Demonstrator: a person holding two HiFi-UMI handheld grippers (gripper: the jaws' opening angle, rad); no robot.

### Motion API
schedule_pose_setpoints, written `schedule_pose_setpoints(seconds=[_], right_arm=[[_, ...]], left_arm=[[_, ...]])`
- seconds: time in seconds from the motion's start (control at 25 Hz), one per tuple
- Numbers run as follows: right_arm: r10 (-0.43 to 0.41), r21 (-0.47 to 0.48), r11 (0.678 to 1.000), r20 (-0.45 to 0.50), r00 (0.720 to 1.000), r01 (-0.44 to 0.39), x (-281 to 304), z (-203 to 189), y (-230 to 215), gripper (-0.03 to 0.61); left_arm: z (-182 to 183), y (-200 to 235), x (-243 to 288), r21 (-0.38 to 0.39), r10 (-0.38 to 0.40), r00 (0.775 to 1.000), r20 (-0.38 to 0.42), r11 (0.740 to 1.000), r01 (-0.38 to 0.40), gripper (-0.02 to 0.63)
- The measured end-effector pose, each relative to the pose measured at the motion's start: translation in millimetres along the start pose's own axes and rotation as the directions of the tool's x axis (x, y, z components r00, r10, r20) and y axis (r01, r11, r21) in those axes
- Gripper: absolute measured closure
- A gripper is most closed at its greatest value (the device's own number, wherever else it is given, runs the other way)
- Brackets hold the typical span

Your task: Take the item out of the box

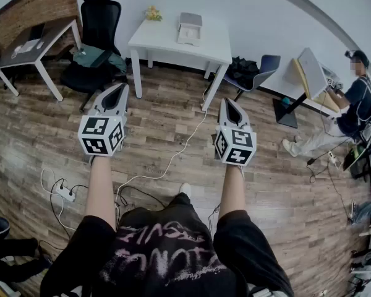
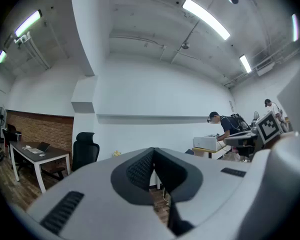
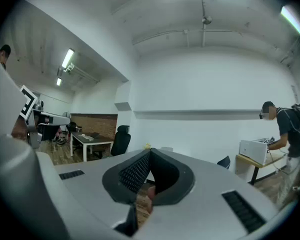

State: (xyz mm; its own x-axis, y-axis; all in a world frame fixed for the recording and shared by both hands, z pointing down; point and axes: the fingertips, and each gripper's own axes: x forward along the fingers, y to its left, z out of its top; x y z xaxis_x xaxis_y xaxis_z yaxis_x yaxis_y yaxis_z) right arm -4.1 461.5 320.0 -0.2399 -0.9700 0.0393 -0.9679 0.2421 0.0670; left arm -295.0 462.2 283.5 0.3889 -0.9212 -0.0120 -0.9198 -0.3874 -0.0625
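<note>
Office room, wood-plank floor, white wall ahead. Against that wall stands a white table [image 1: 167, 42], well apart from me. On it a box [image 1: 190, 28] sits near the middle of the far edge. It is pale and may have a raised lid or flap; I cannot read its contents from here. A small yellow object [image 1: 152, 12] sits at the table's far left corner, apart from the box.

My left tongs [image 1: 120, 89] are pressed together with nothing between them. My right tongs [image 1: 226, 102] are likewise pressed together and empty. Both are held out over the floor, short of the table.

My read: task not started, nothing out of the box. Left to do: approach, reach in, grasp the item, lift it clear.
</note>
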Motion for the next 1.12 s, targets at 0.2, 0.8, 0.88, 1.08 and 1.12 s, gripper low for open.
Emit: schedule_pose_setpoints(seconds=[0.2, 0.8, 0.88, 1.08, 1.12], right_arm=[[0.001, 0.007, 1.0, 0.002, 1.0, -0.001, -0.4, 1.3, 2.0, 0.566], [0.003, -0.008, 1.0, 0.0, 1.0, -0.003, 28.2, -8.8, -11.4, 0.566], [-0.005, -0.005, 1.0, 0.0, 1.0, 0.005, 39.0, -10.8, -20.0, 0.568], [0.01, 0.001, 1.0, -0.01, 1.0, -0.01, 75.5, -15.5, -35.1, 0.568], [0.013, 0.005, 1.0, -0.013, 1.0, -0.012, 82.7, -17.7, -38.2, 0.568]], left_arm=[[-2.9, 0.2, 0.1, -0.006, -0.006, 1.0, 0.003, 1.0, 0.006, 0.612], [-17.2, -0.7, 37.3, -0.023, -0.066, 0.998, -0.013, 0.998, 0.066, 0.612], [-20.0, -0.8, 47.8, -0.014, -0.071, 0.997, -0.013, 0.997, 0.071, 0.612], [-22.9, 7.8, 82.4, 0.005, -0.05, 0.998, -0.026, 0.999, 0.05, 0.612], [-24.8, 10.4, 89.3, 0.004, -0.049, 0.998, -0.029, 0.999, 0.049, 0.612]])
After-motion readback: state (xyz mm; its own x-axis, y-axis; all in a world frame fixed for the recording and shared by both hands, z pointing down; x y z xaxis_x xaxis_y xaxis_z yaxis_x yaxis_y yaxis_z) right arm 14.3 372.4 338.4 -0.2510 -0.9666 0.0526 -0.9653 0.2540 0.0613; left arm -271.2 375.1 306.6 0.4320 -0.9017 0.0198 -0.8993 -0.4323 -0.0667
